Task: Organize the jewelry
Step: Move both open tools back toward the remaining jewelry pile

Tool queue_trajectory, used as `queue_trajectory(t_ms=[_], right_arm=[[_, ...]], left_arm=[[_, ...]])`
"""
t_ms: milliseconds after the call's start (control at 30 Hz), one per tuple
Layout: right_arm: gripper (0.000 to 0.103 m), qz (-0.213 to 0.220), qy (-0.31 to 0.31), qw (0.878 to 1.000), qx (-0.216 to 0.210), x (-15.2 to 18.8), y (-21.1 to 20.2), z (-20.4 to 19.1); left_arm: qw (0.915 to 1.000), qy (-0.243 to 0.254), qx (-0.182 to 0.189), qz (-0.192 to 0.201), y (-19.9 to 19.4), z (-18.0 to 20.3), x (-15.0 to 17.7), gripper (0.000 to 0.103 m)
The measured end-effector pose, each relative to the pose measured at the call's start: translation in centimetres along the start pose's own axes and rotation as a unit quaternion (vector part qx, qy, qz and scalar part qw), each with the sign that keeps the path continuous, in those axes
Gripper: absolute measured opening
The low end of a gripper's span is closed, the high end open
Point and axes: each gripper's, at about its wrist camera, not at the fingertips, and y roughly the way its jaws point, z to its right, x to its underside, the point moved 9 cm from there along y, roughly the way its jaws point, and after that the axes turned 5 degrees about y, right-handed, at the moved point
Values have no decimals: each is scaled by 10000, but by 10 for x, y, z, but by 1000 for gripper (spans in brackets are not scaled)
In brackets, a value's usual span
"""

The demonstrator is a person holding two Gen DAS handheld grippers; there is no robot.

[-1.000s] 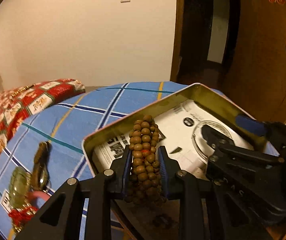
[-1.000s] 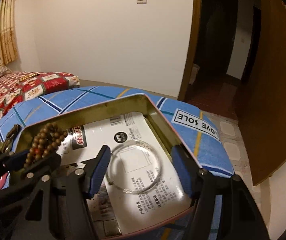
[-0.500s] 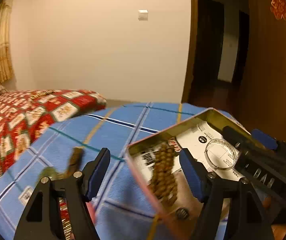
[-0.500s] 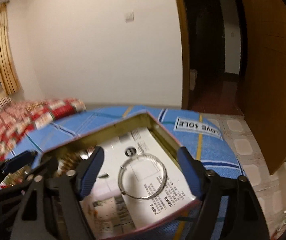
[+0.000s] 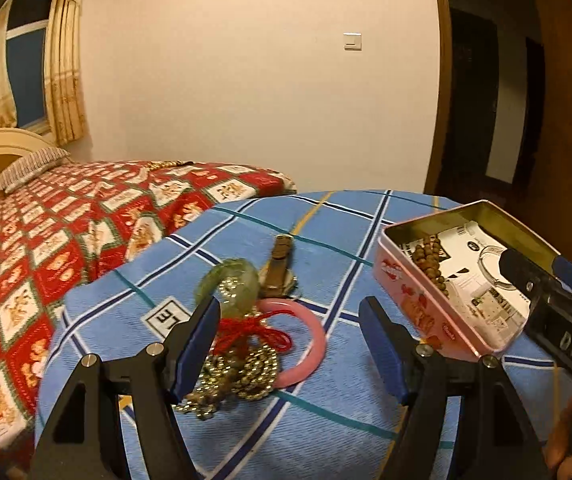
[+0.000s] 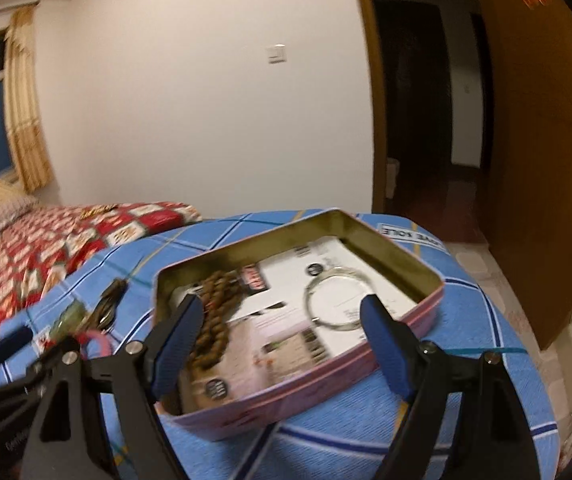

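Both tools are gaping empty: left tool [image 5: 290,344] hovering over the pink bangle [image 5: 314,344], right tool [image 6: 281,340] over the tin [image 6: 426,304], wooden beads [image 6: 213,312] lying at its nine o'clock.

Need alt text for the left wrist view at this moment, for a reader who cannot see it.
The open left gripper hovers over a heap of jewelry on a blue checked cloth: a pink bangle, a green bangle, gold beads tied with red cord, and a watch. To its right, a pink tin holds a wooden bead bracelet.
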Motion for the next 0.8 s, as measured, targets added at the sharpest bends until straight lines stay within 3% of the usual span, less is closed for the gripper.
queue_trajectory(t_ms=[200,400,633,800], right_arm=[[85,201,-446,9988,22,5,-9,-23],[85,167,-355,9992,19,6,-8,-23],[85,164,-327,9993,-73,7,-9,-27],[83,132,-383,9986,-343,10,-11,-37]], left_arm=[[9999,22,-150,-27,-6,-6,6,72],[9995,-172,-227,-118,-8,-17,12,72],[9994,-222,-178,-210,-9,-21,16,72],[9986,-482,1,-218,-24,-48,19,72]])
